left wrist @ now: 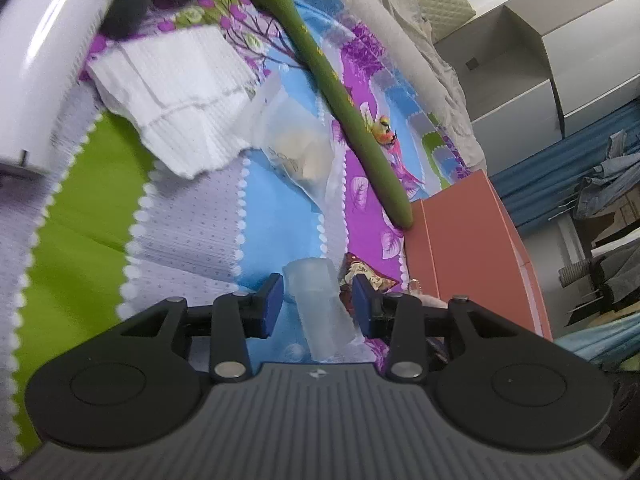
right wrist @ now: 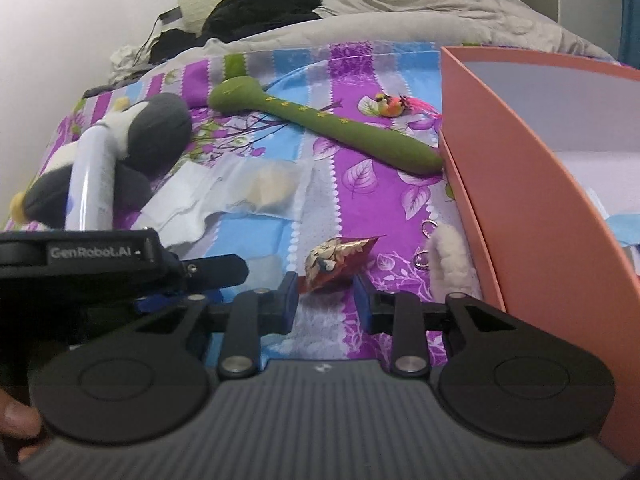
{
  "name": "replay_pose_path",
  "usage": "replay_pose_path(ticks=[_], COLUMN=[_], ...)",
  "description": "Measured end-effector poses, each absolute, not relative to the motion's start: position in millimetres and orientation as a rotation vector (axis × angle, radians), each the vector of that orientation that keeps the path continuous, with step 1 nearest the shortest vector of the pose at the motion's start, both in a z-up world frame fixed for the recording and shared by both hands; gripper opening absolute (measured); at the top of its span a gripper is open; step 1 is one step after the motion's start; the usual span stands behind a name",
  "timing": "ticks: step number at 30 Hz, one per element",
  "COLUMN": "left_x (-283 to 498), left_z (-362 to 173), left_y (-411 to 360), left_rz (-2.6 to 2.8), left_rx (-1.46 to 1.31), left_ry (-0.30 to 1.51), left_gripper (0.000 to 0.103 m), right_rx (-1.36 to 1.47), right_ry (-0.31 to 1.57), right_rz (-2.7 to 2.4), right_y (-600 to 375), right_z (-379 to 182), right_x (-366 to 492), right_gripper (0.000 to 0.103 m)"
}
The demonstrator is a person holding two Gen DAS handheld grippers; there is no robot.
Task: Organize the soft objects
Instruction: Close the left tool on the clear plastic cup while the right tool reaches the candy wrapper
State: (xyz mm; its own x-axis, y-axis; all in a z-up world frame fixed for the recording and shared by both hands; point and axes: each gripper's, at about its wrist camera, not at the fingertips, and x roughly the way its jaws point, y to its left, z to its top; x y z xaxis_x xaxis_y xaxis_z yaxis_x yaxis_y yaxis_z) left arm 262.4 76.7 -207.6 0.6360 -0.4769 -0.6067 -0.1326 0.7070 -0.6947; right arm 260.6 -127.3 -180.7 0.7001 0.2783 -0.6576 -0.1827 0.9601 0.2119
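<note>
My left gripper (left wrist: 319, 304) is open around a small translucent soft piece (left wrist: 320, 308) lying on the patchwork bedspread (left wrist: 192, 240). My right gripper (right wrist: 325, 302) is open just before a red patterned pouch (right wrist: 340, 258), which also shows in the left wrist view (left wrist: 366, 276). A long green plush snake (right wrist: 320, 124) lies across the bed and also shows in the left wrist view (left wrist: 340, 92). A small orange toy bird (right wrist: 392, 106) sits beyond it. A white folded cloth (left wrist: 180, 96) and a clear packet (left wrist: 296, 144) lie at the middle. A black-and-white plush (right wrist: 152, 132) lies at the left.
An open salmon-pink box (right wrist: 520, 184) stands at the right with a white fuzzy toy (right wrist: 448, 256) against its side. A white tube (right wrist: 90, 176) rests on the plush. Dark clothes (right wrist: 260, 4) and a grey quilt (right wrist: 400, 12) lie at the far end.
</note>
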Motion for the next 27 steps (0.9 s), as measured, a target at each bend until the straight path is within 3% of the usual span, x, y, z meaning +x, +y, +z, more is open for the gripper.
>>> replay_pose_path(ticks=[7, 10, 12, 16, 27], left_x=[270.7, 269.6, 267.2, 261.2, 231.4], left_z=[-217.6, -219.4, -220.3, -212.0, -190.4], left_y=[70.3, 70.1, 72.0, 70.5, 69.7], left_rz=[-0.213, -0.191, -0.186, -0.169, -0.17], left_rx=[-0.815, -0.808, -0.807, -0.753, -0.712], left_ry=[0.908, 0.912, 0.91, 0.884, 0.904], left_gripper=[0.042, 0.027, 0.018, 0.015, 0.015], right_rx=[0.173, 0.186, 0.195, 0.183, 0.153], right_ry=[0.774, 0.781, 0.79, 0.789, 0.791], right_rz=[0.274, 0.275, 0.276, 0.284, 0.275], right_y=[-126.9, -127.0, -127.3, -128.1, -138.7], right_z=[-190.6, -194.4, -197.3, -197.6, -182.9], right_x=[269.1, 272.5, 275.2, 276.9, 252.7], right_gripper=[0.031, 0.03, 0.02, 0.013, 0.01])
